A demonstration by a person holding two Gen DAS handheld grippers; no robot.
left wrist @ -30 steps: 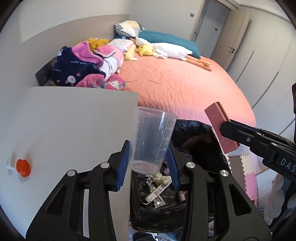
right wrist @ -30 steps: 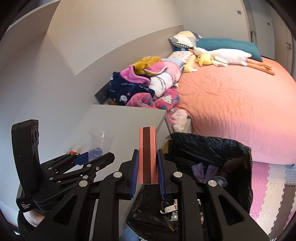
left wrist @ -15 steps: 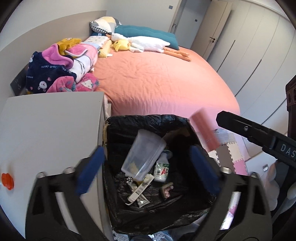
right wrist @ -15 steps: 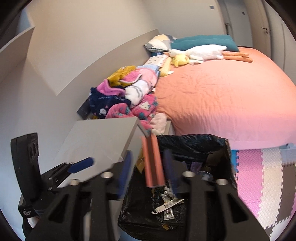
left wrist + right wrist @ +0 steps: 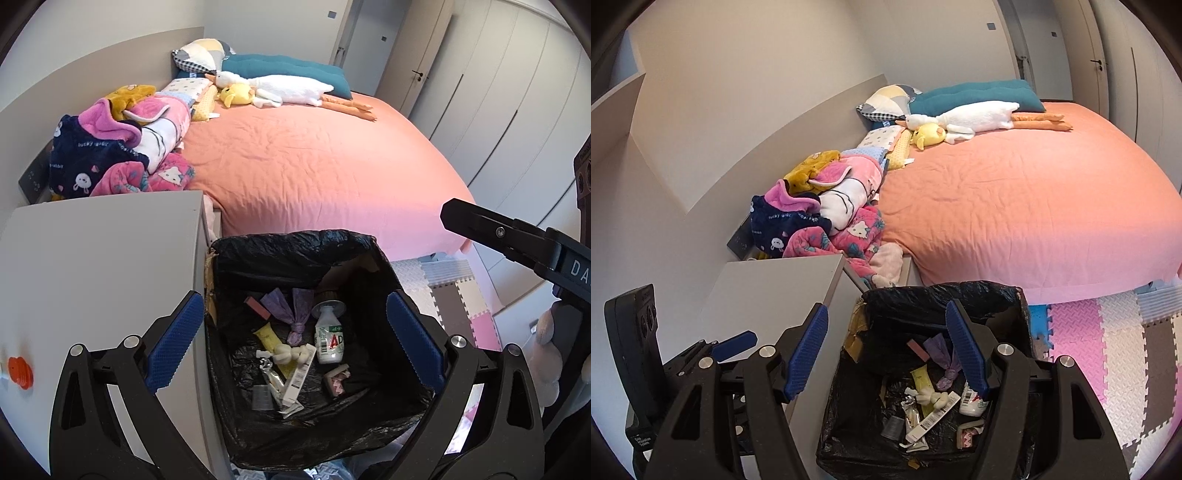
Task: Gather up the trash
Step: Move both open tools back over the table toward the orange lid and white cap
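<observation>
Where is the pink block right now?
In the left wrist view, the pink block lies inside the black-lined bin, at its far left, beside the purple wrapper.

Both wrist views tilt steeply down, close above the black-lined trash bin point(image 5: 295, 243) point(image 5: 942, 295), sharing the bed point(image 5: 314, 166) point(image 5: 1034, 203) toward 12 o'clock.

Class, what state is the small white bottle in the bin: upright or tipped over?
Tipped over. The white bottle lies on its side on the black bin liner, its cap end pointing toward the bed.
</observation>
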